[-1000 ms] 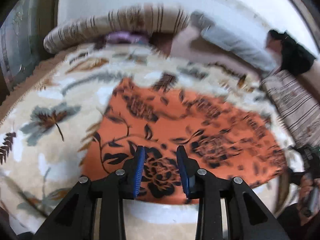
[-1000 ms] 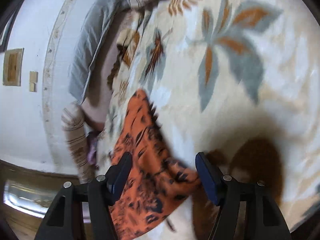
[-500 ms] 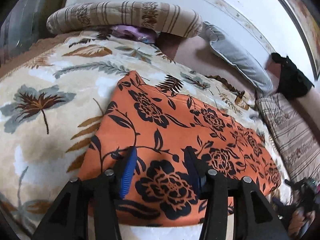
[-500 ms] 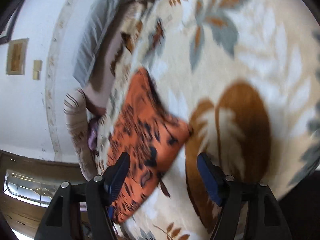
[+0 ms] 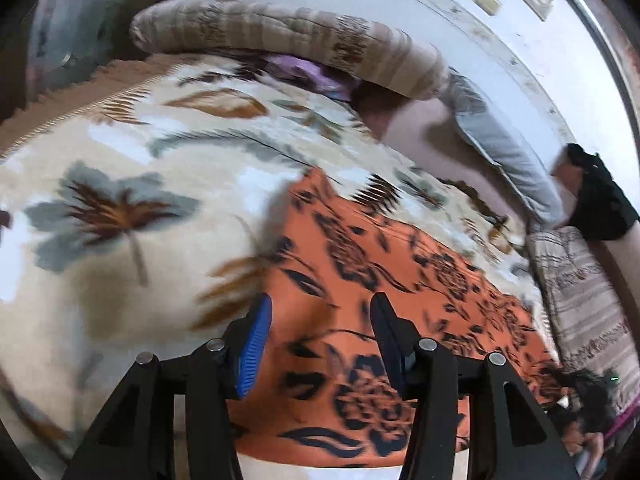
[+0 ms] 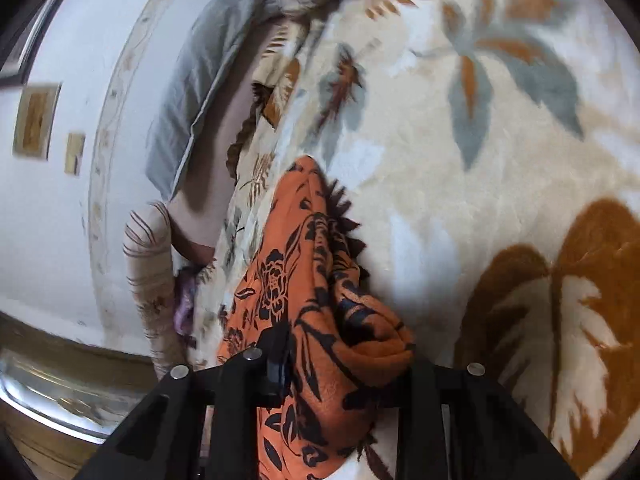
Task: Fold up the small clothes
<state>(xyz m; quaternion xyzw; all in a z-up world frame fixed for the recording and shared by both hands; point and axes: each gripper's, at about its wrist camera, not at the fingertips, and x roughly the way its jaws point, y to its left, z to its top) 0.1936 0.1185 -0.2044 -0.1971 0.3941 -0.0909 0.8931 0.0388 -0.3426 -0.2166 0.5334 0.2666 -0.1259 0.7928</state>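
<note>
Right wrist view: our right gripper has just closed its jaws, pinching a bunched edge of the orange black-flowered cloth on the cream leaf-patterned blanket. Our left gripper hovers over the cloth, jaws spread, pinching nothing.

Left claw black angular arms, ribbed blue pads, silver round screws, right claw black likewise
</note>
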